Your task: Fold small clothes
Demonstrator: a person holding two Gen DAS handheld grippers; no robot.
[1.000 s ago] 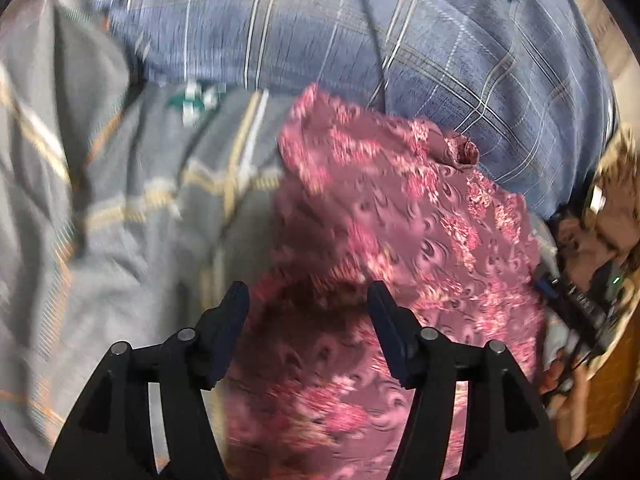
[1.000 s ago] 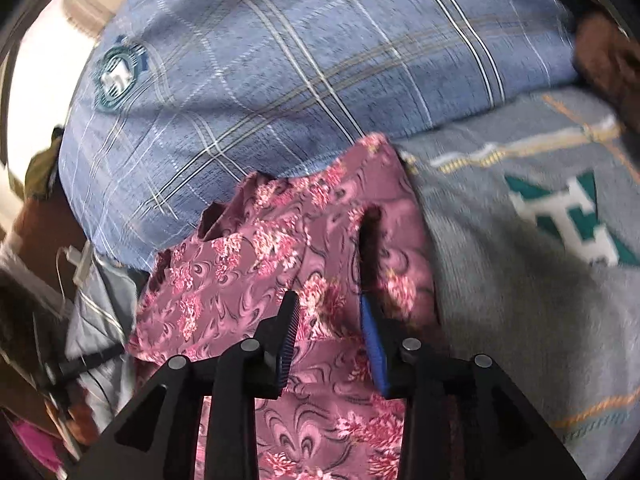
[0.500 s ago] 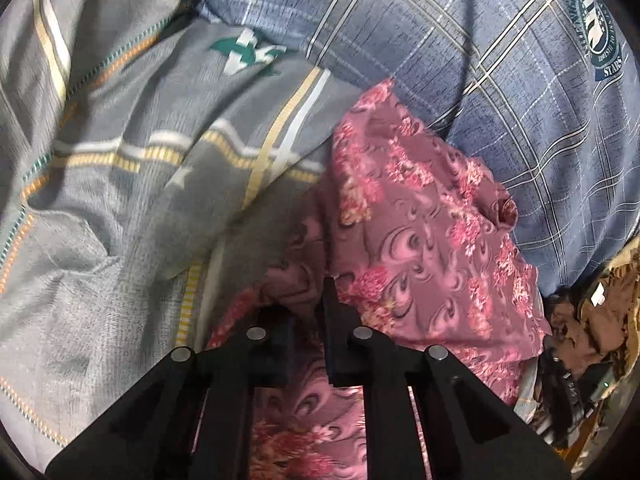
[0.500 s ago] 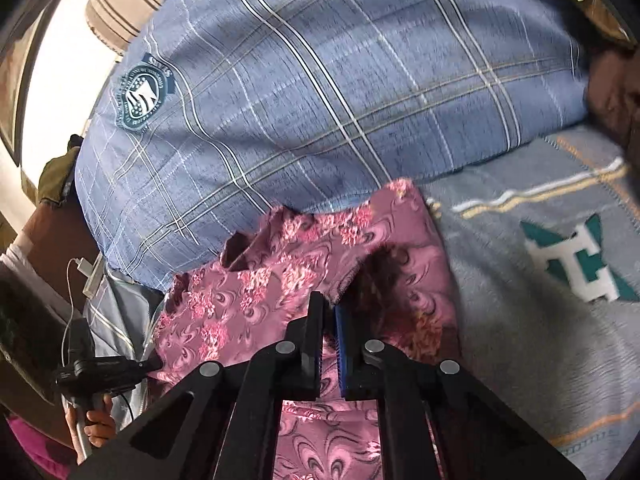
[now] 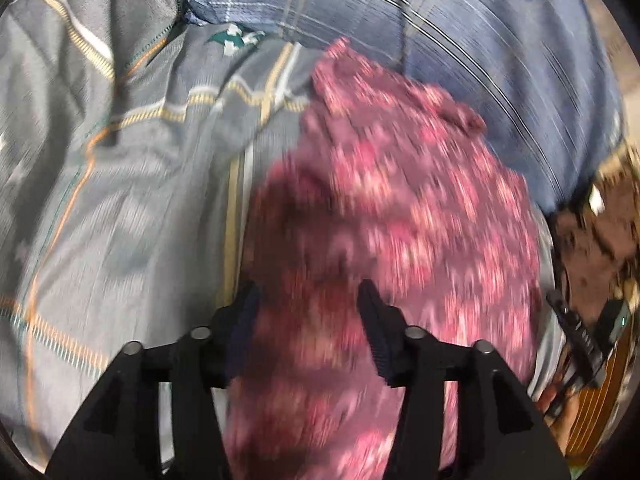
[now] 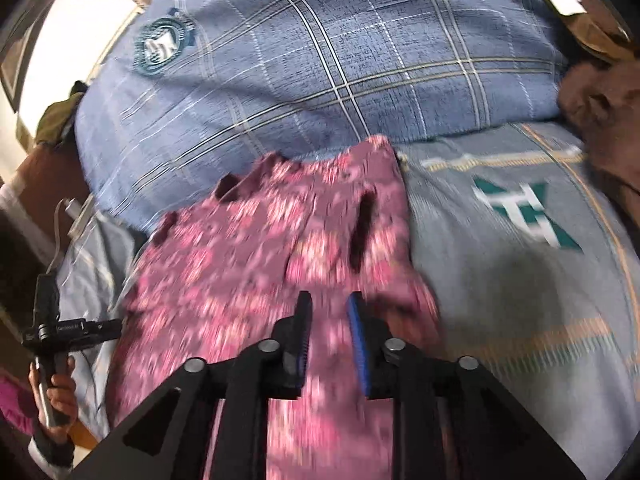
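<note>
Pink floral garment (image 5: 400, 208) lies on the bed (image 5: 120, 208); our left hand-held gripper (image 5: 308, 304) and right hand-held gripper (image 6: 328, 312) are both opening, gripping nothing; the released fold may spring loose.

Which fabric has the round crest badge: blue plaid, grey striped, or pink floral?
The blue plaid pillow: round teal crest near its upper-left corner. The grey striped sheet carries an angular teal-white motif; the pink floral garment has none.
</note>
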